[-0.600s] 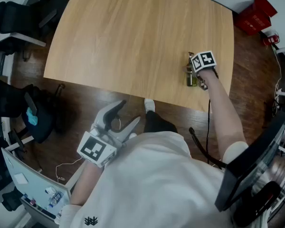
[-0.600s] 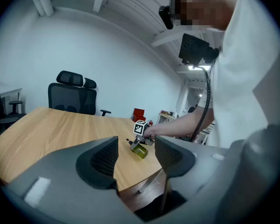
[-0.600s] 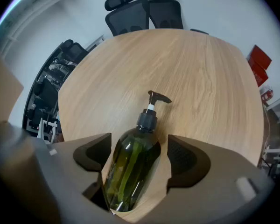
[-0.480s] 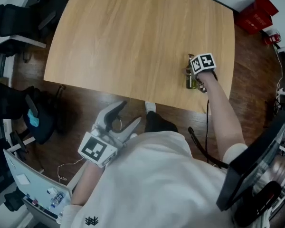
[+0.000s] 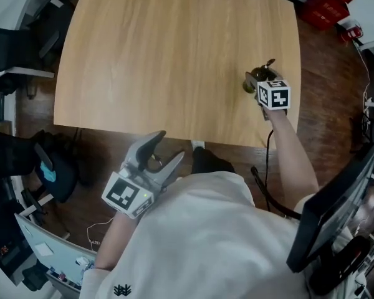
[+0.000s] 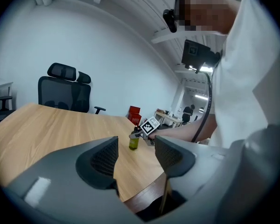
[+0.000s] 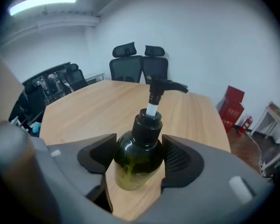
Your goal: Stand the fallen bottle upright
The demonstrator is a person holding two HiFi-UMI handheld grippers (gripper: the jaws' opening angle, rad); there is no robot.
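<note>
A dark green pump bottle [image 7: 142,141] stands nearly upright on the wooden table [image 7: 93,106], pump head at the top. My right gripper [image 7: 139,167] is shut on its body, one pad against each side. In the head view the bottle [image 5: 255,78] is near the table's right front corner, with the right gripper [image 5: 259,86] on it. My left gripper [image 5: 166,147] is open and holds nothing, off the table's front edge close to the person's body. From the left gripper view [image 6: 136,149] the bottle [image 6: 133,142] shows small and upright in the distance.
The bottle stands close to the front and right edges of the table [image 5: 162,48]. Office chairs [image 7: 140,62] stand at the far side. Red boxes [image 5: 327,2] sit on the floor at the right. A monitor [image 5: 336,210] is at the lower right.
The bottle lay tilted on the table in the right gripper; it now stands nearly upright, turned up together with the gripper. The left gripper has barely moved.
</note>
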